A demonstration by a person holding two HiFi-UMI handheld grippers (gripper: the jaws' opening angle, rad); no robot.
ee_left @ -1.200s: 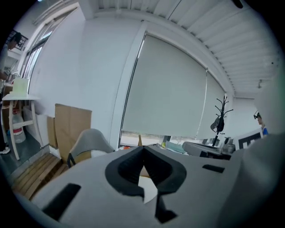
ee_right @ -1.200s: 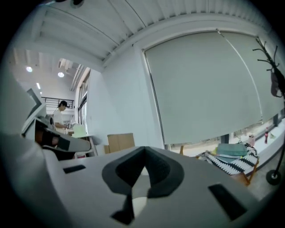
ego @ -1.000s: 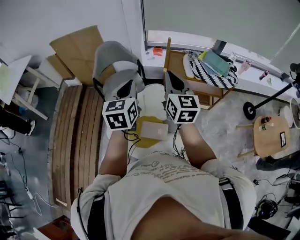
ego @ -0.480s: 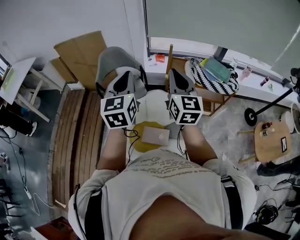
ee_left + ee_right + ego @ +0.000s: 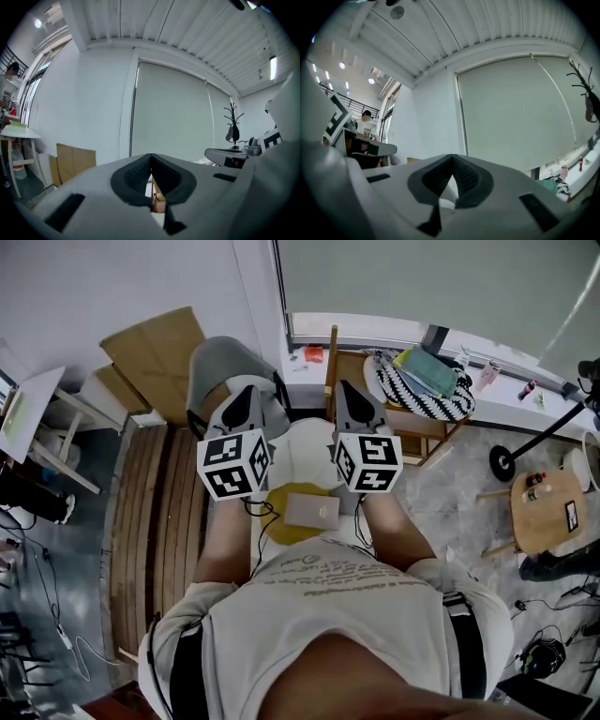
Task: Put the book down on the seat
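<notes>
head view: book (image 5: 311,510) flat on yellow seat (image 5: 279,525); left tongs (image 5: 246,396) and right tongs (image 5: 346,391) both closed, empty, clear of book.

Perhaps a studio: floor cables (image 5: 64,641), stand (image 5: 502,462)

The person wears a white T-shirt (image 5: 347,615) with short sleeves and lines of brownish print, and black straps (image 5: 466,645) at the lower left and right. The left gripper (image 5: 246,392) and right gripper (image 5: 343,386) are pale grey shells. Each has a white cube (image 5: 234,463) with black square markers, dark ribbed pads (image 5: 136,174) and thin black cables (image 5: 261,514).
</notes>
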